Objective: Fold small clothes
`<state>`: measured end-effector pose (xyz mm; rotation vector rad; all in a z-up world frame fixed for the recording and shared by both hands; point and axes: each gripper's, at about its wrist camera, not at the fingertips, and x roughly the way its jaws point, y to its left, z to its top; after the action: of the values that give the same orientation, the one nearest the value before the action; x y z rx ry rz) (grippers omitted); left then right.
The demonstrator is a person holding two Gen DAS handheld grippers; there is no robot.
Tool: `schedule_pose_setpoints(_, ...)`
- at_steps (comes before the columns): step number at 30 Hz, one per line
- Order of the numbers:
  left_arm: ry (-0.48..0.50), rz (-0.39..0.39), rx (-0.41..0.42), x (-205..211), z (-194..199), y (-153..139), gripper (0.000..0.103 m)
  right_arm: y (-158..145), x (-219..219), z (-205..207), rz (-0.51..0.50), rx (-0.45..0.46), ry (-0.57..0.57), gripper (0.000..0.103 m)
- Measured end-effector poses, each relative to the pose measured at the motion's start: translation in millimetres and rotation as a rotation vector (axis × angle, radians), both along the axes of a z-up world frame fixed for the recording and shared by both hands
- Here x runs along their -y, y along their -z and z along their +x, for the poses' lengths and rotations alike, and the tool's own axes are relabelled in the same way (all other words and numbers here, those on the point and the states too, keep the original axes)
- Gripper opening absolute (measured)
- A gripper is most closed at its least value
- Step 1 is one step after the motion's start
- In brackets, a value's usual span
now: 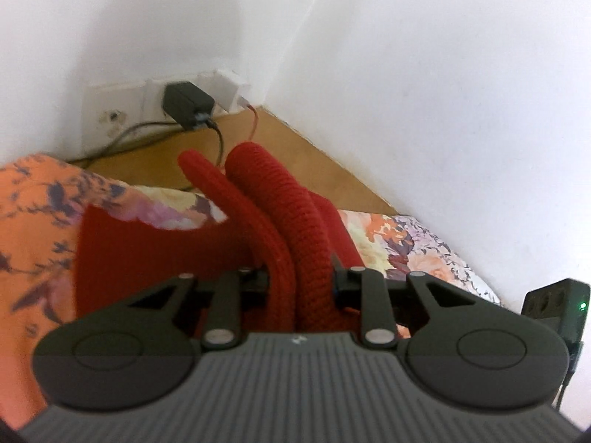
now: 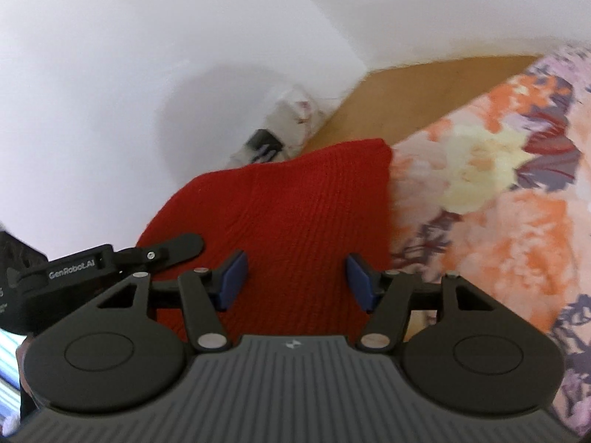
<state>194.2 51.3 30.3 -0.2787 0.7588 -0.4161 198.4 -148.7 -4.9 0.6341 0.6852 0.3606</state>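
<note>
Garment: red ribbed knit garment [image 1: 310,229], small, lifted off the orange floral bedsheet [image 1: 33,229] on its left side; two rolled/bunched folds stick up fwd past the fingers in left wrist view, rest hangs as a flat red panel to the left. In right wrist view the same knit [image 2: 295,214] spreads wide between & beyond the right fingers, far edge reaching twd the wall corner.

Left gripper [image 1: 299,280]: clamped on the bunched knit, fabric fills the gap btw fingers.

Right gripper [image 2: 295,277]: jaws spread apart, blue pads [image 2: 360,277] bare, nothing pinched; knit lies under/behind the gap. Contact w/ cloth: cannot tell.

Other gripper in right view: black arm of left gripper [image 2: 122,254] sits at the knit's left edge.

Surroundings: brown wooden ledge [image 1: 295,147] beyond sheet, white wall [image 1: 443,74], black plug adapter [image 1: 188,105] w/ cables in the corner.

Risk 1: left holds a thick bunch, not a clean edge, so fold likely comes out lumpy or layers slip unevenly.
Risk 2: right not gripping, so the garment hangs from one side only and could twist or sag.
Risk 3: knit is near cables; a fwd swing could snag them.

View diff: left view shows the grip & the rolled folds; right view alone shows the flat spread of the knit & open pads.
</note>
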Motion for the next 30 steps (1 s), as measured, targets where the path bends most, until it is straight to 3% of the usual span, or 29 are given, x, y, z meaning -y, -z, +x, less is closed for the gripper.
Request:
schedule_pose_setpoints(10,-0.096,-0.036,-0.008,-52.6,-29.2,0.2,0.028,-18.0,-71.2,-6.1,-0.112,0.057,-0.164,0.067)
schedule_pose_setpoints(16,-0.160,0.003,-0.050,-79.5,-41.1,23.8,0.029,-17.1,-98.3,-7.6,-0.128,0.048,-0.231,0.067)
schedule_pose_setpoints(19,-0.213,0.014,-0.082,-88.4,-46.2,37.0,0.040,-15.6,-106.4,-9.4,-0.139,0.046,-0.252,0.067)
schedule_pose_setpoints(22,-0.246,-0.039,-0.107,-97.8,-49.4,41.8,0.048,-15.3,-112.1,-12.5,-0.154,0.051,-0.260,0.068)
schedule_pose_setpoints(25,-0.267,-0.013,-0.115,-98.1,-50.4,40.9,0.061,-17.4,-109.3,-13.1,-0.148,0.047,-0.257,0.068)
schedule_pose_setpoints(30,-0.278,-0.020,-0.122,-95.9,-50.1,36.1,0.061,-28.6,-94.0,-17.4,-0.135,0.047,-0.224,0.072)
